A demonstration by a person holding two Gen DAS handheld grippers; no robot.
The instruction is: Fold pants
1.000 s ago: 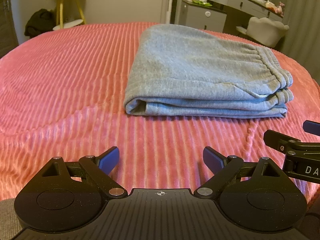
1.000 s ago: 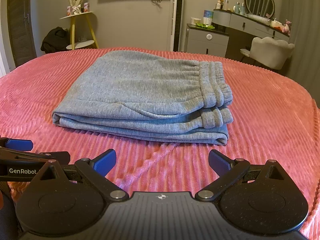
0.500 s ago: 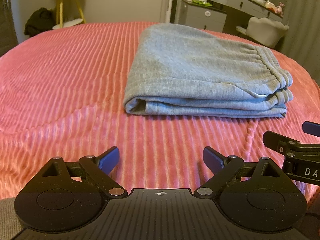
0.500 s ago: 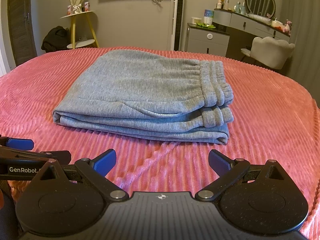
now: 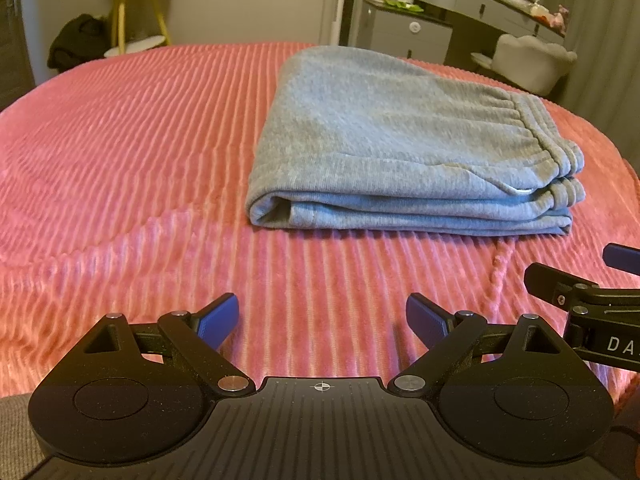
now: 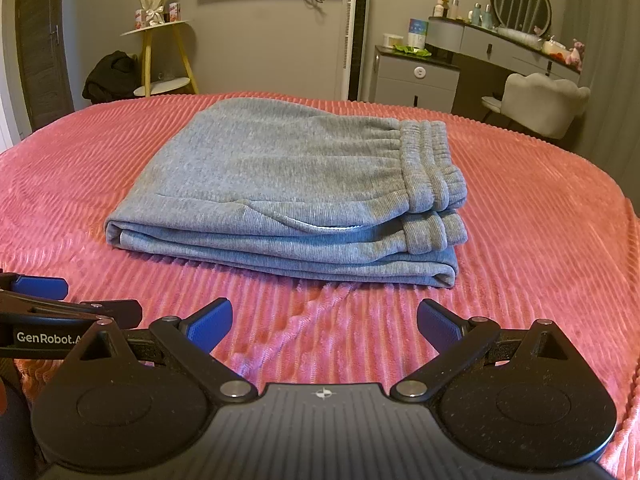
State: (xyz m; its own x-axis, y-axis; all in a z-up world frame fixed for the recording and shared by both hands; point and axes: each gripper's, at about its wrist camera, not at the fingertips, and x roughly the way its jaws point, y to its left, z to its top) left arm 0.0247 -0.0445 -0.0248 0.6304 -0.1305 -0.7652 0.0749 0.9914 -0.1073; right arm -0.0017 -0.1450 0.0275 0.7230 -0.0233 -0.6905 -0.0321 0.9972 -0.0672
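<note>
Grey sweatpants point(image 5: 400, 148) lie folded in a flat stack on the pink ribbed bedspread point(image 5: 120, 152), waistband at the right. They also show in the right wrist view point(image 6: 288, 192). My left gripper point(image 5: 322, 320) is open and empty, held short of the stack's near edge. My right gripper point(image 6: 325, 322) is open and empty too, also short of the stack. Each gripper shows at the edge of the other's view: the right one point(image 5: 592, 284) and the left one point(image 6: 60, 300).
The bedspread point(image 6: 540, 220) has a small raised wrinkle in front of the pants. Beyond the bed stand a yellow side table point(image 6: 160, 56), a grey dresser point(image 6: 416, 76), a vanity with a mirror point(image 6: 520, 4) and a white chair point(image 6: 540, 100).
Both grippers have stayed nearly still. The views shifted only slightly; the pants have not moved.
</note>
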